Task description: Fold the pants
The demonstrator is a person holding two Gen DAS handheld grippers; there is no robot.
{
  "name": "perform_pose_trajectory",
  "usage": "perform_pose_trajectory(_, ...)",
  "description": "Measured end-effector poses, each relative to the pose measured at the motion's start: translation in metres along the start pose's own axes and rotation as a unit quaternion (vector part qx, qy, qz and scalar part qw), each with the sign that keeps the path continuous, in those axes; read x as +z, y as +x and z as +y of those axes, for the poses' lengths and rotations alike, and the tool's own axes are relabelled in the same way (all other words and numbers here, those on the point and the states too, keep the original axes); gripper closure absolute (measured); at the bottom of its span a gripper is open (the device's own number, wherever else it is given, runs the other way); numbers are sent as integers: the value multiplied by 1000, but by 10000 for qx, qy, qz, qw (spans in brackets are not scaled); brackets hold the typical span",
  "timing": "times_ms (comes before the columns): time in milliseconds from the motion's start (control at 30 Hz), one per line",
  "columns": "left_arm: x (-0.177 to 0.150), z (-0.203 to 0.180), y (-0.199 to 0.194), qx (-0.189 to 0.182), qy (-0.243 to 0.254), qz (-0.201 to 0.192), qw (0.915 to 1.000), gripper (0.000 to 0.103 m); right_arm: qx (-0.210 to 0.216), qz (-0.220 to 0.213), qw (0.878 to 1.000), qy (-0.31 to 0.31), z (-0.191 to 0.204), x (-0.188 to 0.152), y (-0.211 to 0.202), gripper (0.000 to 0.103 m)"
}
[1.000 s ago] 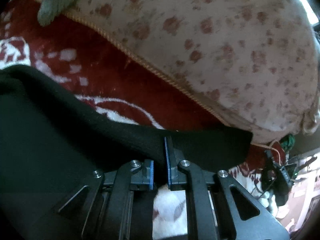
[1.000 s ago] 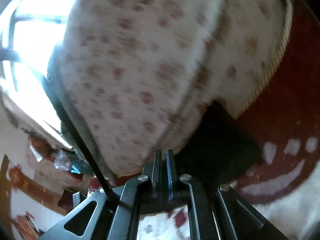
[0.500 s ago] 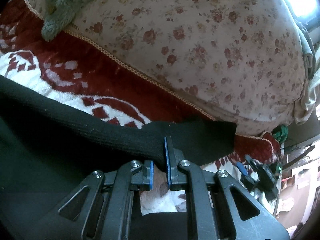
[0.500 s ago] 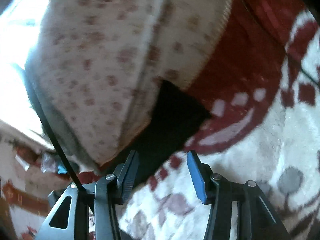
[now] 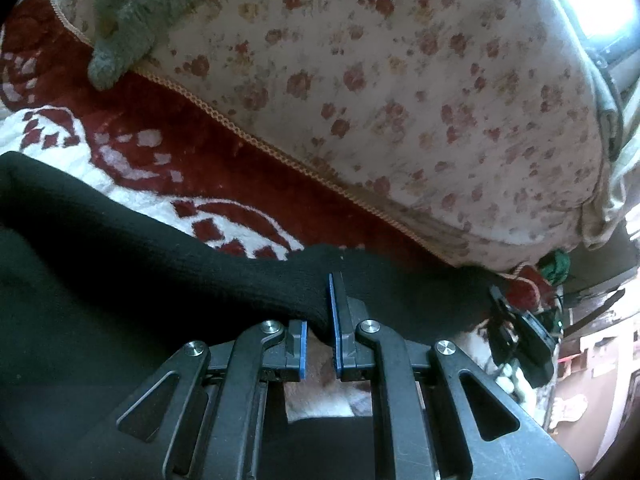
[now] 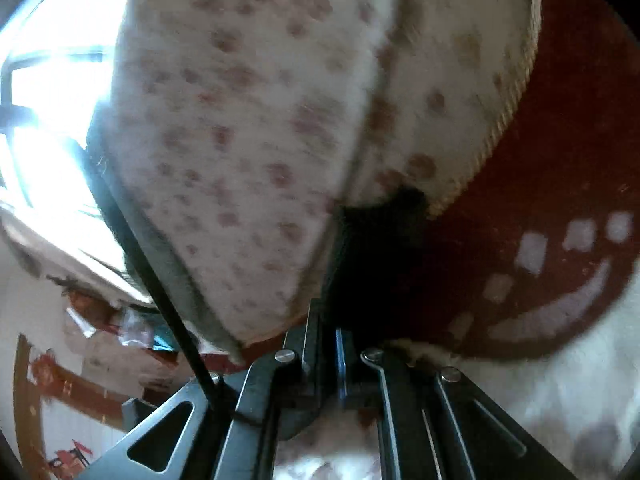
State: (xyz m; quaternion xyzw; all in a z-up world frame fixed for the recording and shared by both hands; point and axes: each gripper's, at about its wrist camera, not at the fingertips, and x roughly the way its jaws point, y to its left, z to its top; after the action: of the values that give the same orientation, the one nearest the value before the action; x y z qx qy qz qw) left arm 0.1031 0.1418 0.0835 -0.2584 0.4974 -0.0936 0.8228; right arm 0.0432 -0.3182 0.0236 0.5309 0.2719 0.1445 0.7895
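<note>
The black pants lie across a red and white patterned blanket. My left gripper is shut on a fold of their upper edge, and the cloth bunches over its left finger. In the left wrist view my right gripper sits at the far right end of that same edge. The right wrist view is blurred: the right gripper has its jaws closing tight, and a corner of the pants runs straight into the pads. That corner lies against the foot of a floral cushion.
A large floral cushion with a braided trim rises just behind the pants. A grey plush cloth rests on its top left. A green item and clutter lie past the bed's right end. A bright window is at the left.
My left gripper has lifted slightly, keeping the pants' edge in it. My right gripper stood open half a second ago and has shut again on the corner of the pants.
</note>
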Motion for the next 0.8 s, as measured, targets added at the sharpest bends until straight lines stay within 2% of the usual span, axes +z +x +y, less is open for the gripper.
perform_pose_trajectory(167, -17, -9, -37, -196, 207, -190, 9994, 95, 477, -324, 9979, -285, 39, -6, -61, 98)
perform_pose_trajectory(267, -34, -17, -57, -236, 384, -299, 9985, 95, 534, -328, 9967, -526, 56, -19, -89, 98)
perform_pose_trajectory(367, -65, -22, -77, -245, 610, -435, 9969, 95, 517, -344, 9959, -662, 59, -45, -122, 98)
perform_pose_trajectory(467, -108, -21, -82, -59, 860, -488, 9951, 95, 288, -305, 9970, -654, 42, -83, -151, 98)
perform_pose_trajectory(600, -162, -3, -51, 282, 965, -93, 9949, 95, -313, -165, 9990, -287, -9, -134, -171, 98)
perform_pose_trajectory(667, -175, 5, -34, 495, 920, 15, 9945, 95, -641, -64, 9979, -29, -39, -150, -171, 98)
perform_pose_trajectory(700, -179, 11, -27, 524, 792, 75, 9955, 95, -657, -82, 9976, 183, -53, -156, -171, 99)
perform_pose_trajectory(733, -180, 14, -25, 492, 681, 94, 9964, 95, -419, -167, 9981, 420, -61, -157, -173, 98)
perform_pose_trajectory(800, -181, 14, -29, 451, 684, -21, 9966, 95, -424, -236, 9984, 290, -54, -152, -177, 98)
